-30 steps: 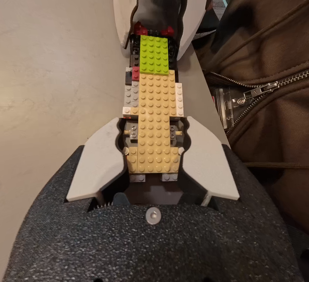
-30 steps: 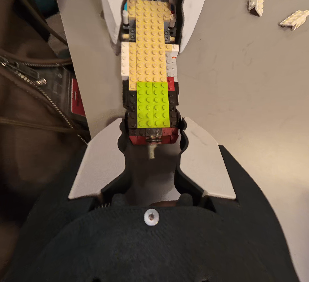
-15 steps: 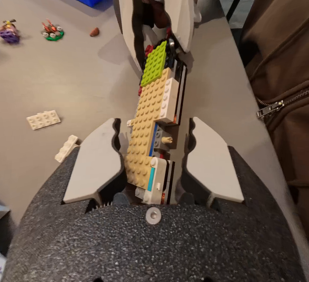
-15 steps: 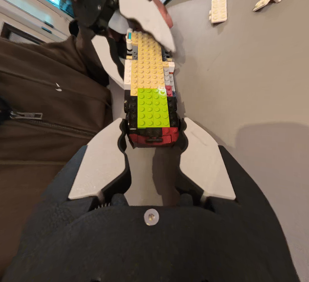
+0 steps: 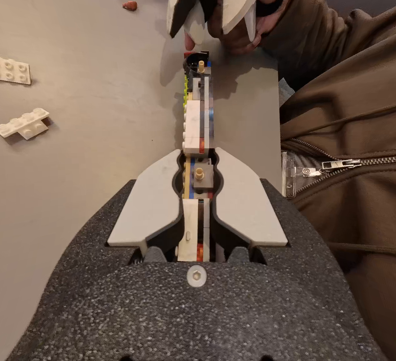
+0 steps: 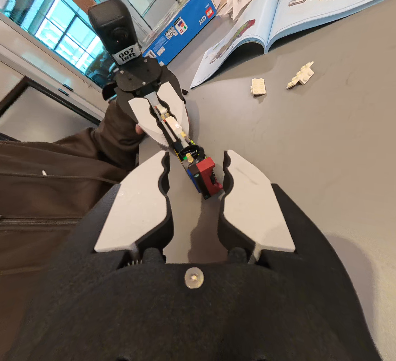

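Left gripper (image 5: 198, 176) pinches the brick model (image 5: 198, 119) on edge near the desk (image 5: 96, 72) edge; right gripper (image 6: 196, 174) spread around its red end. Light, stiff, probably fragile at joints: best held across the flat faces.

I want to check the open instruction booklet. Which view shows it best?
The right wrist view: the open instruction booklet lies spread on the grey table beyond the white brick pieces. The left wrist view does not show it.
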`<state>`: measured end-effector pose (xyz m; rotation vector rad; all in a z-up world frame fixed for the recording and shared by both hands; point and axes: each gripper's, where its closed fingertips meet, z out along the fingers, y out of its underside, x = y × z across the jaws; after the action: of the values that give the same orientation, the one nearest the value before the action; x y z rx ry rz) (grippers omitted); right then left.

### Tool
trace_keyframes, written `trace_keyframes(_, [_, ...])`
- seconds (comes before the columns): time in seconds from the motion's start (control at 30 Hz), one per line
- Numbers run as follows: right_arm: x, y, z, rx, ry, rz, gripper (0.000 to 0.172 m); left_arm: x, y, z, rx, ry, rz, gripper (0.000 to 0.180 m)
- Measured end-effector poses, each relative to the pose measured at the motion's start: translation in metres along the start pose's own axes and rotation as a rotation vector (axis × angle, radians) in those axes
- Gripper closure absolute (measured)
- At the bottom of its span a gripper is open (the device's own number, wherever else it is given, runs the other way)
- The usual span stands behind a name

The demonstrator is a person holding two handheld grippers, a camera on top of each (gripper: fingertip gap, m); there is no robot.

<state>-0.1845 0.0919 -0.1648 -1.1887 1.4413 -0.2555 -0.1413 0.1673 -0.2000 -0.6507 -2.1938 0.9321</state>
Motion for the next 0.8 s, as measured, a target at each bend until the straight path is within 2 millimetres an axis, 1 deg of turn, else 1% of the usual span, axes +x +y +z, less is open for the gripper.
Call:
trace_keyframes(0.17, [-0.001,0.015,-0.002,-0.012,0.036,-0.064,0.122,0.003,0.000,0.002,-0.001,-0.005,0.016,0.157])
trace_keyframes(0.27, [-0.005,0.016,-0.004,-0.002,0.060,-0.134,0.125,0.005,0.000,0.002,-0.004,-0.027,0.062,0.157])
trace_keyframes(0.33, [-0.008,0.019,-0.002,-0.025,0.069,-0.180,0.126,0.007,0.001,0.003,-0.011,-0.061,0.165,0.157])
trace_keyframes(0.43, [-0.013,0.023,0.001,-0.052,0.083,-0.265,0.127,0.011,0.002,0.005,-0.018,-0.138,0.400,0.157])
trace_keyframes(0.47, [-0.015,0.024,0.001,-0.055,0.089,-0.290,0.128,0.013,0.002,0.006,-0.014,-0.151,0.451,0.157])
trace_keyframes(0.6, [-0.022,0.026,-0.001,-0.036,0.115,-0.365,0.132,0.014,0.001,0.007,-0.005,-0.183,0.523,0.157])
trace_keyframes(0.7, [-0.026,0.026,-0.007,-0.010,0.131,-0.406,0.136,0.011,0.000,0.005,0.010,-0.240,0.616,0.157])
trace_keyframes(0.8, [-0.027,0.029,-0.013,-0.005,0.144,-0.425,0.137,0.013,0.001,0.006,0.022,-0.276,0.705,0.157])
